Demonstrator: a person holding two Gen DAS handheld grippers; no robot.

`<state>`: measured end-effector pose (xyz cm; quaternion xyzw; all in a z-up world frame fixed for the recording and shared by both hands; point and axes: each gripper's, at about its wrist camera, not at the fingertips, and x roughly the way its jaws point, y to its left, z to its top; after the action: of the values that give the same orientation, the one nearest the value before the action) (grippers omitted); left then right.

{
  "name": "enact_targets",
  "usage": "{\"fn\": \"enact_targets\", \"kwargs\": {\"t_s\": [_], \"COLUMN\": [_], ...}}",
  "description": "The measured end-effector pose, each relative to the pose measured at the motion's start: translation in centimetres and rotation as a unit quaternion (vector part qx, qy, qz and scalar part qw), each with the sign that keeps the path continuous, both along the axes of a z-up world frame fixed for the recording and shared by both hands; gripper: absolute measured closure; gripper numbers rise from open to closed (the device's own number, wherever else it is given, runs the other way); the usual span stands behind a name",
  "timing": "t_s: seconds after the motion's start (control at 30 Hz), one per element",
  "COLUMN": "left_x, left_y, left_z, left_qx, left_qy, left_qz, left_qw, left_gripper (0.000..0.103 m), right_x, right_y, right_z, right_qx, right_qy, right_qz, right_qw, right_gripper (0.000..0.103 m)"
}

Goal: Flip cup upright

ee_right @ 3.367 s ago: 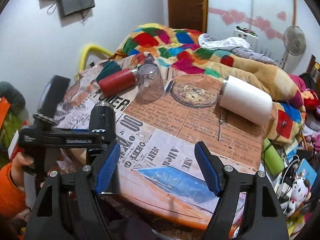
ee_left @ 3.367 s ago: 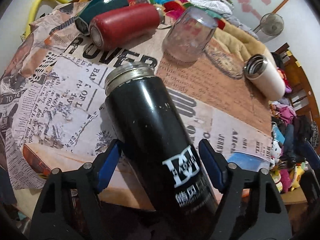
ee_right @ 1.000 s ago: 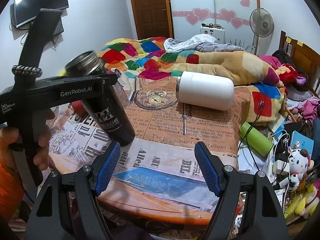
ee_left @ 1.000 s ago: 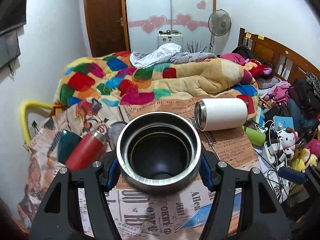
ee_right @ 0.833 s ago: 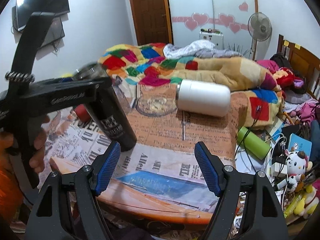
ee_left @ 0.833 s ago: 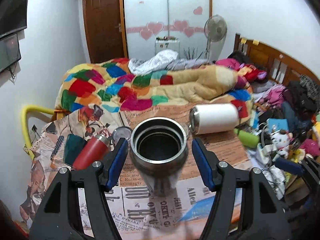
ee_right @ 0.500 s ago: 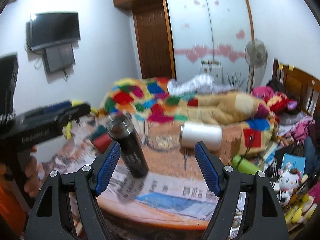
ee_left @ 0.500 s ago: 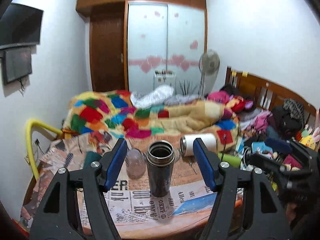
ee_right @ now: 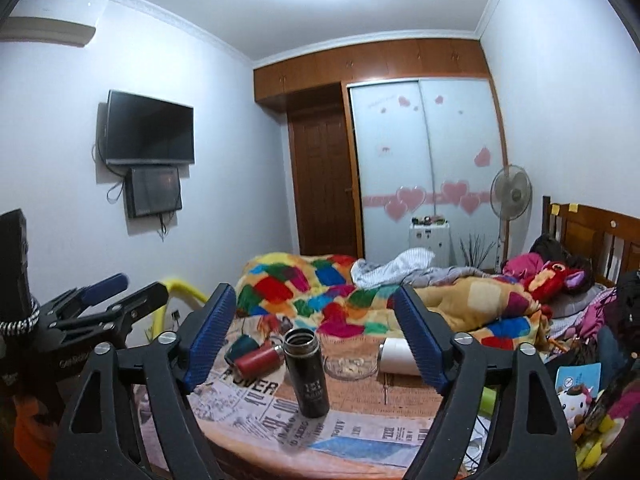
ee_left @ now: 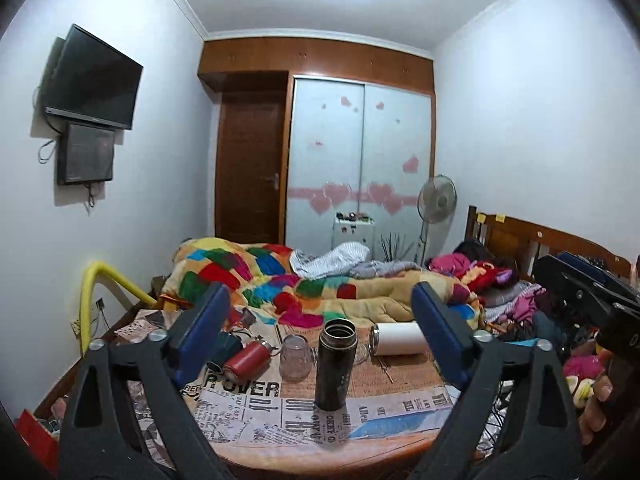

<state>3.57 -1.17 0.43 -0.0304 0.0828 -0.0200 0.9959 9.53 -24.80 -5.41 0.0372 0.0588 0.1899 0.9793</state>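
Note:
The black steel flask cup (ee_left: 335,364) stands upright, mouth up, on the newspaper-print table (ee_left: 256,424); it also shows in the right wrist view (ee_right: 307,372). My left gripper (ee_left: 320,332) is open and empty, pulled back well short of the cup. My right gripper (ee_right: 316,336) is open and empty, also back from the table. The left gripper's body shows at the left of the right wrist view (ee_right: 92,312).
On the table lie a white flask (ee_left: 398,339) on its side, a red flask (ee_left: 246,360), a dark green cup (ee_right: 240,347), an upside-down clear glass (ee_left: 295,358) and a glass ashtray (ee_right: 350,366). A bed with a patchwork quilt (ee_left: 280,280) lies behind.
The left gripper set the black cup upright on the table, opened and let go. Both grippers then pulled back and up from the table.

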Motion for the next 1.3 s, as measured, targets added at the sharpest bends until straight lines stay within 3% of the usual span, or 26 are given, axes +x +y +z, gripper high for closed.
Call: {"fn": "enact_targets", "kwargs": {"t_s": [0.2,1.3], "left_x": [-1.7,-2.3], "left_y": [-0.4,-0.9], "left_z": [-0.3,-0.9], "left_qx": [0.010,0.010], "left_qy": [-0.012,-0.013], "left_qz": [0.006,0.003], "left_qw": [0.9999,0.9999], "left_gripper": [0.001,0.001], "right_x": [-0.6,-1.4], "right_y": [0.1,-0.4], "right_z": [-0.3,-0.8], "right_qx": [-0.006,-0.011], "right_qy": [-0.003,0.011], "right_qz": [-0.021,-0.019], "right_qw": [1.000,1.000], "right_gripper": [0.000,0.000]}}
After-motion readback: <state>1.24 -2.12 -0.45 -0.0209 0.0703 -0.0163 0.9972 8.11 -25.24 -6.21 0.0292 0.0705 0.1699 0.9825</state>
